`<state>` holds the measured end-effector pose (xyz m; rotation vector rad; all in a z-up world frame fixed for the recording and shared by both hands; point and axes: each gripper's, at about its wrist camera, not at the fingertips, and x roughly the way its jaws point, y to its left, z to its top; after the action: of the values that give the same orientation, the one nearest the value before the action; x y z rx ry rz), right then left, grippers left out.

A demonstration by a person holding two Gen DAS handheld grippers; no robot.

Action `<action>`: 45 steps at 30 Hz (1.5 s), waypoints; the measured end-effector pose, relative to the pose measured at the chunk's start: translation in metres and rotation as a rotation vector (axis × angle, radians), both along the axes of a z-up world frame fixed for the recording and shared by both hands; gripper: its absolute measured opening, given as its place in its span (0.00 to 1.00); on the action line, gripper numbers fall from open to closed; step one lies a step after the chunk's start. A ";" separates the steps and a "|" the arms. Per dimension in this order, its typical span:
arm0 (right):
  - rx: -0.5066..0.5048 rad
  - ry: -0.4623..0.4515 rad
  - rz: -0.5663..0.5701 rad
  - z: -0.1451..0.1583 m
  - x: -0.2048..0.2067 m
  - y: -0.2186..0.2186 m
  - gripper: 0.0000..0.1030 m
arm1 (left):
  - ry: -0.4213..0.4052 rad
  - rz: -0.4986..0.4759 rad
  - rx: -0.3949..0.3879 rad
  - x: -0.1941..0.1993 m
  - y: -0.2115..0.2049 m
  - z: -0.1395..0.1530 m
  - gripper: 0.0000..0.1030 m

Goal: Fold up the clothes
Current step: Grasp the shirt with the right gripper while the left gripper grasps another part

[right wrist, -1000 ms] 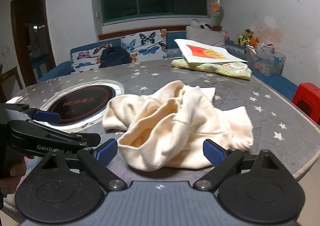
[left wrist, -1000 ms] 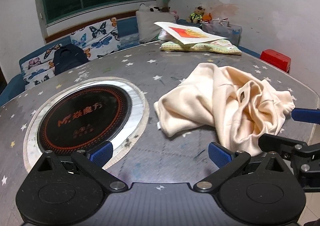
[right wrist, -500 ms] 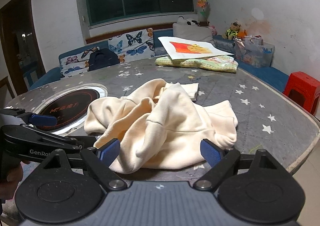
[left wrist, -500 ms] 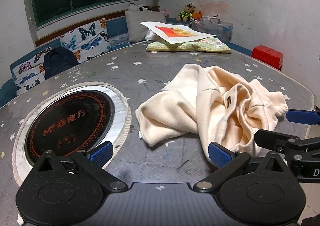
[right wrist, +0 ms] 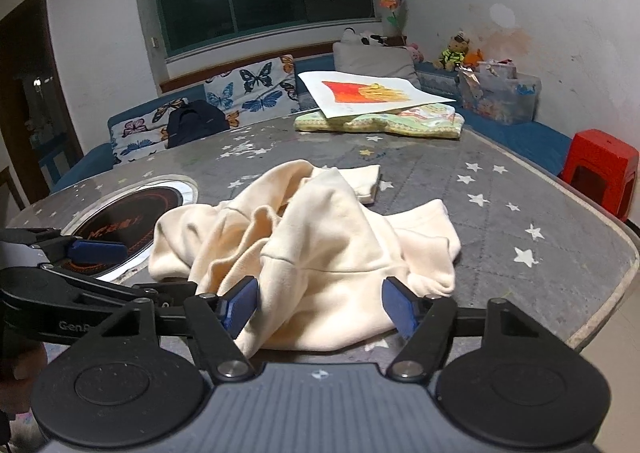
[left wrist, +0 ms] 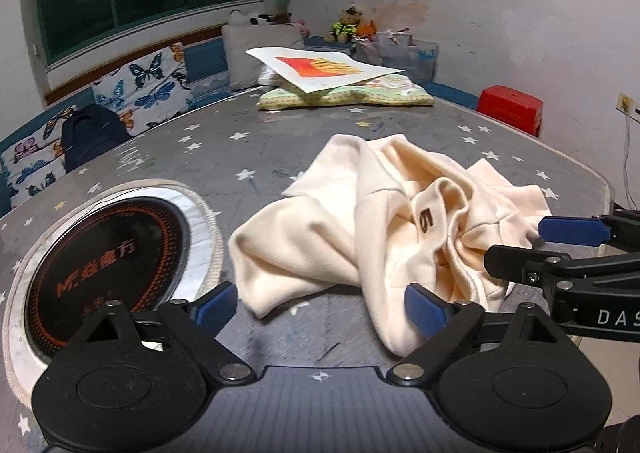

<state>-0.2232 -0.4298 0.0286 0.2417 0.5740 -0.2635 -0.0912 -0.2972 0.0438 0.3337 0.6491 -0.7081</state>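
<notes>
Plainly, the left gripper stands wide and empty beside the hotplate. To its right the cream garment lies crumpled near the table edge, no clear long axis or heading. The right gripper also gapes wide, fabric between its pads. Risk, I judge: pinching several bunched layers, dragging the heap off.

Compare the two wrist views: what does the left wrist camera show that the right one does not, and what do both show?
Only the left wrist view shows the dark "5" mark on the cream garment.

Only the right wrist view shows the doorway.

Both show the garment crumpled on the starred table, the round cooktop, the red stool, and the open left gripper and right gripper.
</notes>
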 end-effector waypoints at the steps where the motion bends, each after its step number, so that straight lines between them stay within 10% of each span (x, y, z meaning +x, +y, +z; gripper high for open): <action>1: 0.002 0.001 -0.002 0.000 0.000 -0.001 0.68 | 0.003 -0.006 0.002 0.000 -0.002 -0.001 0.84; 11: 0.016 -0.003 -0.003 -0.005 0.002 -0.007 0.64 | 0.032 -0.057 0.003 0.001 -0.015 -0.009 0.68; 23: 0.058 -0.002 -0.002 -0.009 0.005 -0.016 0.34 | 0.050 -0.151 -0.027 -0.006 -0.020 -0.013 0.12; 32: 0.053 -0.006 -0.016 -0.014 0.001 -0.019 0.16 | 0.065 -0.150 -0.065 -0.010 -0.001 -0.010 0.04; 45: 0.022 -0.071 -0.013 0.009 0.019 -0.025 0.22 | 0.123 -0.134 -0.146 -0.002 0.017 0.006 0.06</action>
<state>-0.2037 -0.4549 0.0374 0.2749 0.5055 -0.2604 -0.0930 -0.2800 0.0495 0.2008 0.6917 -0.9050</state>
